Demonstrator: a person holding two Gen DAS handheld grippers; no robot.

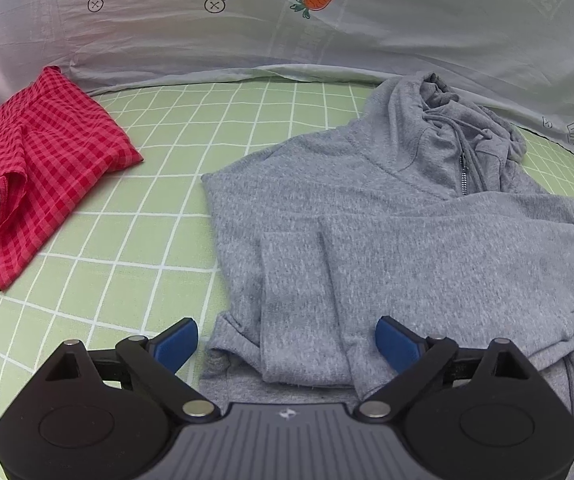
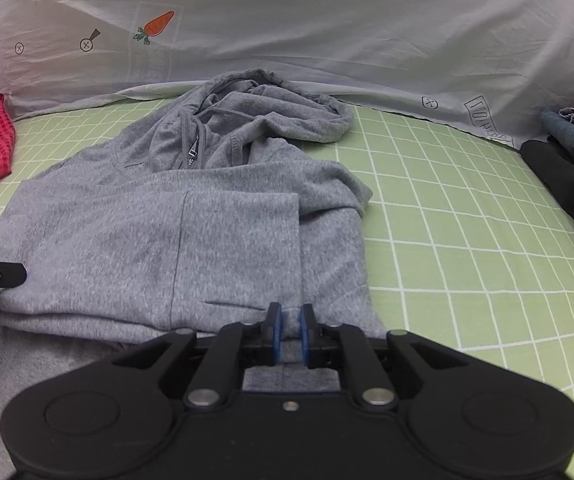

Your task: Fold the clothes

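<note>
The grey hoodie [image 2: 191,232] lay half folded on the green checked bed [image 2: 467,240], soft and limp, best taken at its hem, left gripper [image 1: 287,344] spread wide, right gripper [image 2: 290,332] nearly closed, holding nothing.

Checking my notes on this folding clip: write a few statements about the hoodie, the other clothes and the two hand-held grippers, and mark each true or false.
1. The grey hoodie lies on a green checked sheet. True.
2. The left hand-held gripper is clamped shut on the hoodie. False: its jaws stand wide apart, with the hoodie's lower edge between them and no pad pressing on it.
3. The red checked garment lies on top of the hoodie. False: it lies apart, with bare sheet between them.
4. The right hand-held gripper has its jaws nearly closed, low over the hoodie's near edge. True.
5. The hoodie's zip is at the neck, below the bunched hood. True.
</note>
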